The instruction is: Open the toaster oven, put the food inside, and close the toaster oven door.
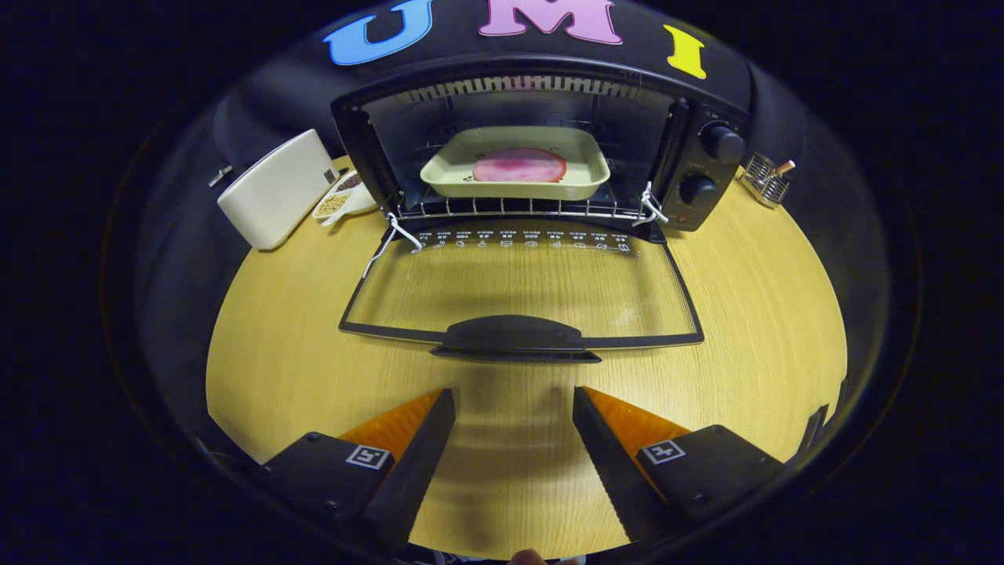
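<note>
- On the wooden table (pixel 259 369), the toaster oven (pixel 541 149) stands with its glass door (pixel 522 286) folded flat; the food (pixel 519 165) sits in a tray (pixel 451 169) on the rack inside
- The gripper (pixel 514 400) hovers just short of the door handle (pixel 514 337), fingers spread, grasping nothing

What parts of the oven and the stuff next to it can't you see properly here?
- Gripper view: the oven knobs' markings are too small to read.
- The small dishes are partly hidden behind the white box.
- The food in the tray is too blurred to identify.
- The open gripper holds nothing; the door handle lies just ahead.
</note>
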